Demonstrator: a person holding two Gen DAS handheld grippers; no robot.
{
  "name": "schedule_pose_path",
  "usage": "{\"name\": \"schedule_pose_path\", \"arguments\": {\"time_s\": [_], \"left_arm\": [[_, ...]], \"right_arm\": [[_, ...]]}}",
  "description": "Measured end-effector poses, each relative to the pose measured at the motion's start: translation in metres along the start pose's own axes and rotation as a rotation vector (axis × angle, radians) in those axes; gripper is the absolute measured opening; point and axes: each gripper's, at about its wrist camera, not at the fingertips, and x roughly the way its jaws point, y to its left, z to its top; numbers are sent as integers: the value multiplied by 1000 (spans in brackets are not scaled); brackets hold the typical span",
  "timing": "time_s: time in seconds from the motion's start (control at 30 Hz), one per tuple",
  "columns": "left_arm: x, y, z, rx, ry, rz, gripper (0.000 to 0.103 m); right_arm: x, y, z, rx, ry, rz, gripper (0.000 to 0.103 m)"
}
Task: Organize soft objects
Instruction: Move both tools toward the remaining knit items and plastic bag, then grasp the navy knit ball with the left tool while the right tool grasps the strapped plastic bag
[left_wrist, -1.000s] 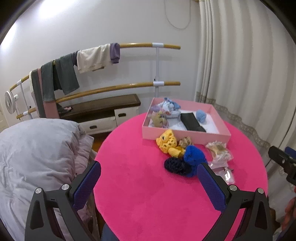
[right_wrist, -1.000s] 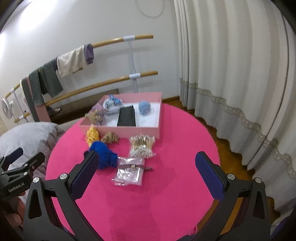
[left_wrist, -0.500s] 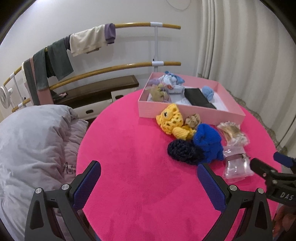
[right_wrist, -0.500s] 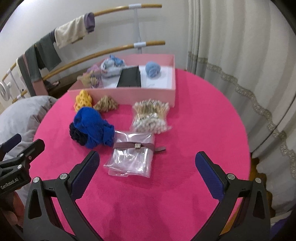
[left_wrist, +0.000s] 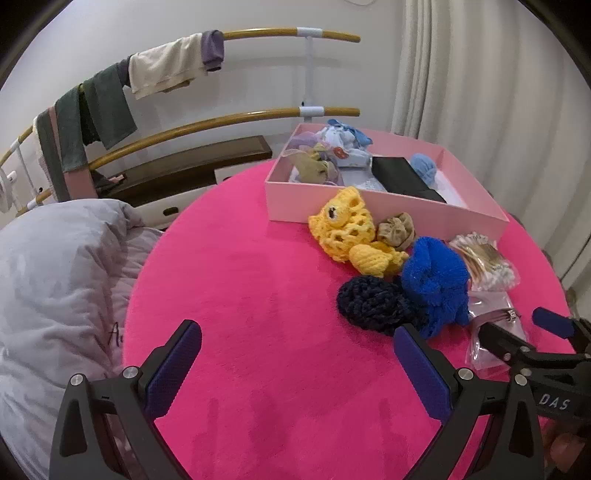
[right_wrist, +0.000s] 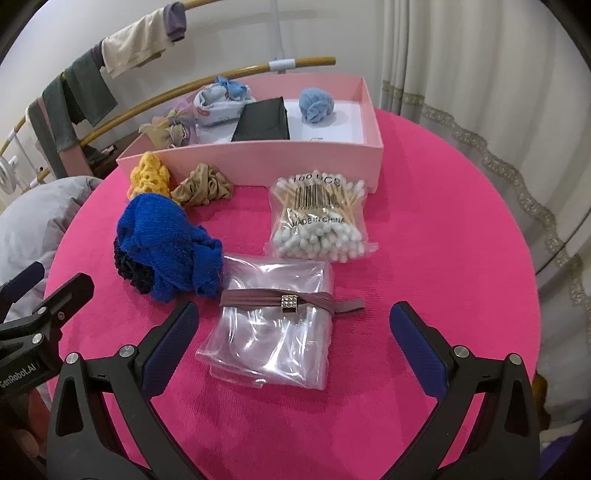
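On a round pink table (left_wrist: 258, 295) lie a bright blue knitted piece (right_wrist: 166, 243), a dark navy crocheted piece (left_wrist: 369, 302), a yellow crocheted toy (left_wrist: 343, 225) and a tan scrunchie (right_wrist: 203, 186). Behind them stands a pink box (right_wrist: 258, 162) holding a light blue ball (right_wrist: 316, 103), a black cloth (right_wrist: 264, 120) and other soft items. My left gripper (left_wrist: 295, 358) hangs open above the table, left of the navy piece. My right gripper (right_wrist: 291, 336) is open over a clear plastic bag (right_wrist: 273, 332) with a brown hair band (right_wrist: 288, 301).
A bag of cotton swabs (right_wrist: 319, 218) lies in front of the box. A grey duvet (left_wrist: 55, 277) lies left of the table. Wooden rails (left_wrist: 221, 122) with hanging clothes stand at the back wall, and curtains (right_wrist: 480, 92) hang at the right.
Both grippers have dropped lower and moved closer to the table. The soft pieces and the plastic bag now look larger. Nothing has been picked up.
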Motion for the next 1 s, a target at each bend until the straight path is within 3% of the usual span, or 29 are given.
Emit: {"name": "schedule_pose_path", "arguments": {"time_s": [0.27, 0.37, 0.6, 0.67, 0.7, 0.8, 0.87, 0.97, 1.0], "left_arm": [[29, -15, 4, 35, 28, -31, 103], [43, -16, 9, 16, 49, -68, 103], [70, -16, 21, -20, 77, -140, 100], [76, -20, 23, -4, 87, -154, 85], [76, -21, 23, 2, 84, -156, 84], [76, -21, 24, 6, 79, -190, 64], [74, -21, 23, 0, 80, -213, 42], [68, -17, 22, -15, 87, -254, 17], [66, -16, 21, -9, 85, -248, 15]], "right_arm": [[18, 0, -3, -39, 13, -40, 100], [17, -2, -2, -45, 7, -44, 95], [20, 2, -2, -68, 0, -71, 95], [20, 2, -2, -69, -1, -70, 95], [20, 2, -2, -69, 0, -66, 95], [18, 1, -2, -70, -11, -56, 83], [16, 2, -2, -75, -21, -49, 68], [14, 2, -2, -75, -26, -46, 64], [13, 1, -3, -72, -27, -41, 63]]}}
